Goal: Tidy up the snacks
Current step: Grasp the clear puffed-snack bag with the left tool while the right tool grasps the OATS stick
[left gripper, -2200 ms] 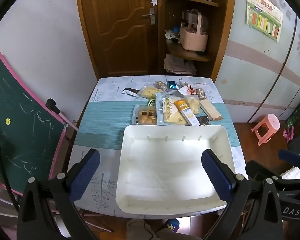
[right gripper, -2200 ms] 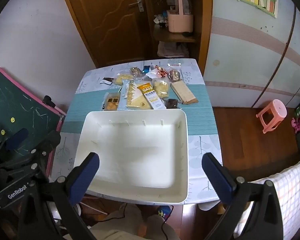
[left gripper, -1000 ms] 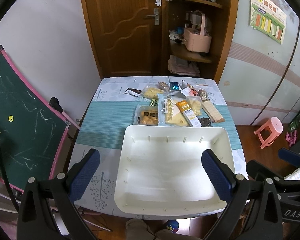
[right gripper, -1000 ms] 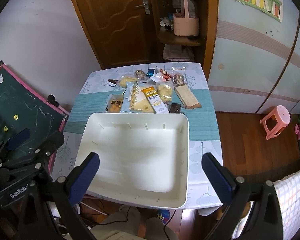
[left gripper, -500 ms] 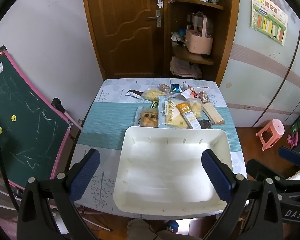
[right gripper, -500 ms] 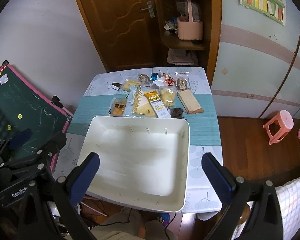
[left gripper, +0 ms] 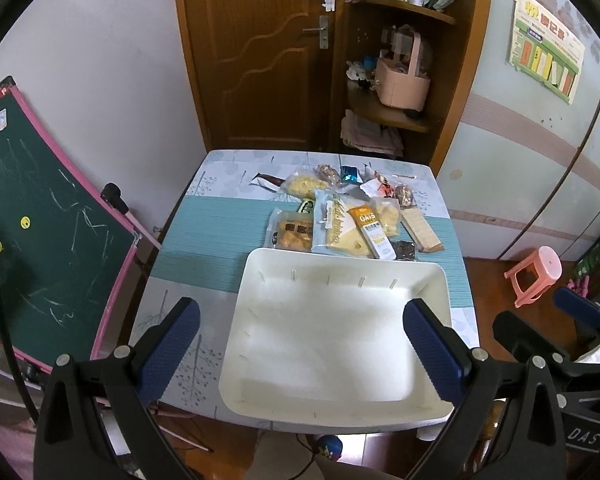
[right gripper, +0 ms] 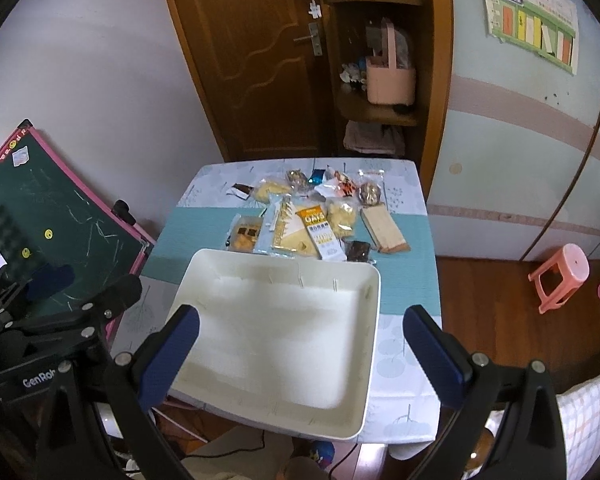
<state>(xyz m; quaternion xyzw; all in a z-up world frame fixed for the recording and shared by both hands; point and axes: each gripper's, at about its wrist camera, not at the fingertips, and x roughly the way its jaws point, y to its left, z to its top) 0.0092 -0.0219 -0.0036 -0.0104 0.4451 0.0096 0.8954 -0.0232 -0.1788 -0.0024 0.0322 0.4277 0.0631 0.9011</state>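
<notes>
A large white tray (left gripper: 424, 280) (right gripper: 374, 300) sits empty at the near end of a small table. Behind it lies a cluster of snack packets (left gripper: 340, 220) (right gripper: 312, 224): a yellow wedge-print bag, an orange oats bar (left gripper: 374, 230), a pack of small cakes (left gripper: 292, 232), a brown wafer bar (left gripper: 420, 228) and small wrapped sweets. My left gripper (left gripper: 300, 344) is open and empty, held high above the tray's near edge. My right gripper (right gripper: 300, 344) is open and empty too, also high above the tray.
The table (left gripper: 204, 256) has a teal runner and stands before a wooden door (left gripper: 260, 52) and corner shelf. A green chalkboard (left gripper: 32, 216) leans at the left. A pink stool (left gripper: 536, 276) stands on the floor at the right.
Both grippers have risen and drawn back, so the table and tray look smaller and lower in view. Nothing on the table has moved. Both stay open.
</notes>
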